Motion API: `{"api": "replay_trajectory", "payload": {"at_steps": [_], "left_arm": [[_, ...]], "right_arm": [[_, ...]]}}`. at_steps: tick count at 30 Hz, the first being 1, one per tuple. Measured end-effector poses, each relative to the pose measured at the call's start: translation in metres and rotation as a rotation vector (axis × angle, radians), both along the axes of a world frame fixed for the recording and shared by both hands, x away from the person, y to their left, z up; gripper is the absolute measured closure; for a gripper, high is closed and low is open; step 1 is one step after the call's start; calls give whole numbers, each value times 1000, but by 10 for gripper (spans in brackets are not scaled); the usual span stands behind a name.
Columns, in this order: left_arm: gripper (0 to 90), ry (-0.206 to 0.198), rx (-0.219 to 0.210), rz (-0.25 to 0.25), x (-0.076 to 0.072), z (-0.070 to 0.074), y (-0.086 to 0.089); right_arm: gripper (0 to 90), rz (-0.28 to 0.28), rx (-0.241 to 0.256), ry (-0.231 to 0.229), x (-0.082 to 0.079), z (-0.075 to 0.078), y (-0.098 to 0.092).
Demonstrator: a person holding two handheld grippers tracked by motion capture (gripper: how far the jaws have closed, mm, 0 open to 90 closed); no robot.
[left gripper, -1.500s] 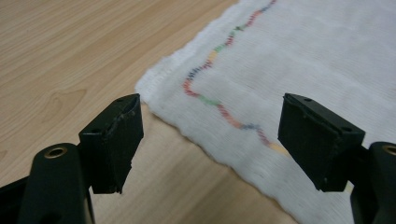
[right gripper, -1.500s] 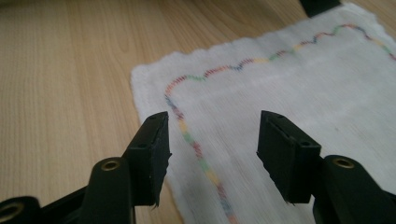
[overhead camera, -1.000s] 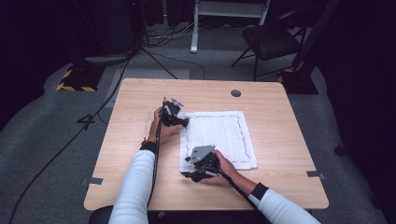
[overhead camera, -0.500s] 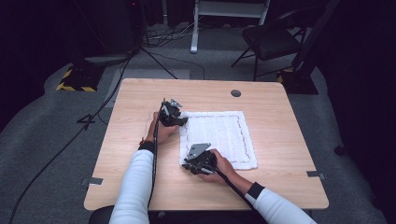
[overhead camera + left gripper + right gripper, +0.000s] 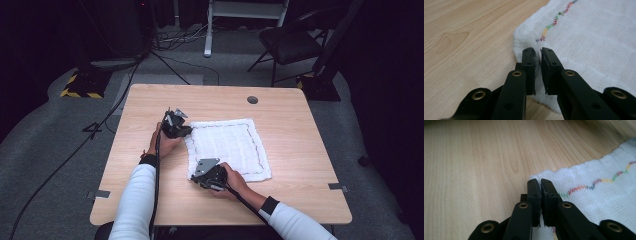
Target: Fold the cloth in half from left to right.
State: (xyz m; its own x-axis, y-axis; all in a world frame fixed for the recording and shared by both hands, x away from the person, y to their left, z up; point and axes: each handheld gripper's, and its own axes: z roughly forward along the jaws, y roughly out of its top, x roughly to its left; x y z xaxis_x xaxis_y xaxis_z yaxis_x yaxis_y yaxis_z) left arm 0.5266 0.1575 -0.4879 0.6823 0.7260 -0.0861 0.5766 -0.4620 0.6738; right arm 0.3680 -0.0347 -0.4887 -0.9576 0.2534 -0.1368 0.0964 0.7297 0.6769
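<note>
On the counter (image 5: 300,135) my left tongs (image 5: 537,53) pinch the white cloth (image 5: 230,145) at its far-left corner while my right tongs (image 5: 540,183) clamp its near-left corner.

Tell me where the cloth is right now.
In the high view the cloth lies flat mid-table, the left gripper at its far-left corner, the right gripper at its near-left.

The white muslin cloth (image 5: 227,148) with a rainbow zigzag stitch border lies flat, spread open on the wooden surface (image 5: 300,125), slightly turned, its two left corners pinched.
</note>
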Motion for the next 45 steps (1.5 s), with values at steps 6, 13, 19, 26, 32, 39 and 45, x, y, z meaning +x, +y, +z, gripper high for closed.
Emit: {"api": "replay_trajectory", "payload": {"at_steps": [6, 13, 19, 26, 32, 39, 45], "left_arm": [[820, -14, 11, -3, -10, 11, 17], [825, -47, -37, 7, -24, 25, 35], [826, -85, -87, 29, -28, 34, 41], [836, -149, -86, 50, -27, 44, 23], [842, -164, -94, 25, -22, 52, -5], [847, -178, -66, -11, -12, 56, -41], [848, -171, -69, -44, -3, 52, -70]], "right_arm": [[867, 29, 23, -15, -8, 12, 10], [868, 48, 41, -36, -18, 21, 16], [868, 52, 67, -56, -20, 36, 12], [868, 10, 114, -67, -17, 46, -9], [868, -60, 166, -62, -17, 55, -51], [868, -120, 183, -70, -13, 61, -86], [868, -180, 178, -76, -9, 61, -117]]}}
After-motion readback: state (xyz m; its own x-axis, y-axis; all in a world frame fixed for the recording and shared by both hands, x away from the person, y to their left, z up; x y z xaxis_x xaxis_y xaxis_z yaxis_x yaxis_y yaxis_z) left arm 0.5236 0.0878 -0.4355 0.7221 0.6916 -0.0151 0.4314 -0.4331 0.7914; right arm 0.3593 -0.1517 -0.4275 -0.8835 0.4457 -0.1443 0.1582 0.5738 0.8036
